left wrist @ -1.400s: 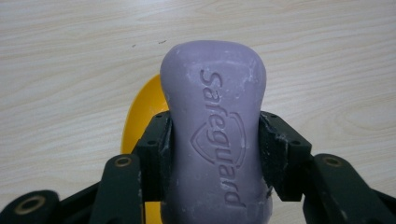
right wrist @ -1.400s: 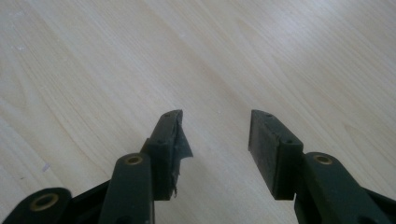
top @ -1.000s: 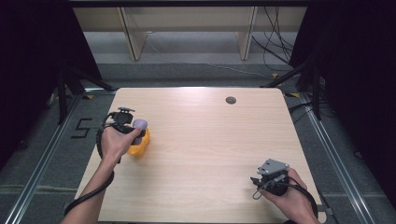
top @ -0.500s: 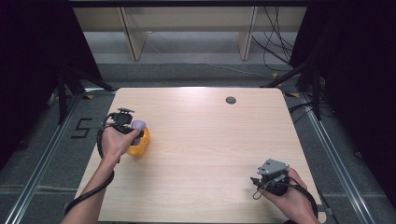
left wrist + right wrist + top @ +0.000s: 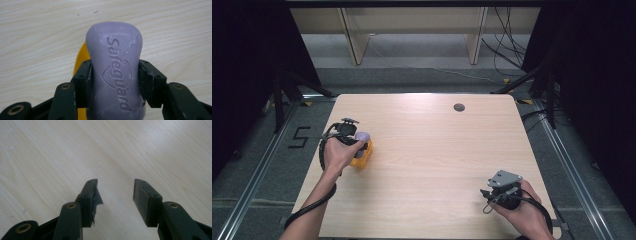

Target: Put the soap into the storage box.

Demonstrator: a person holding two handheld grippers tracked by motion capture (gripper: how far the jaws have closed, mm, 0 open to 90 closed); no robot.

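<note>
A purple bar of soap (image 5: 115, 72) stamped "Safeguard" is clamped between both pads of my left gripper (image 5: 114, 78), which is shut on it. Beneath the soap lies a yellow dish (image 5: 80, 56), mostly hidden by the bar. In the high view the left gripper (image 5: 357, 142) holds the soap (image 5: 362, 135) just over the yellow dish (image 5: 363, 156) at the table's left side. My right gripper (image 5: 115, 195) stands open over bare wood with nothing between its pads. The right gripper (image 5: 489, 196) rests near the table's front right corner.
The light wooden table (image 5: 432, 150) has a small dark round hole (image 5: 459, 107) near its far edge. Metal rails and black frames flank the table on both sides. Shelf legs and cables stand beyond the far edge.
The left hand with the soap has shifted only slightly over the yellow dish. The right hand has stayed where it was.
</note>
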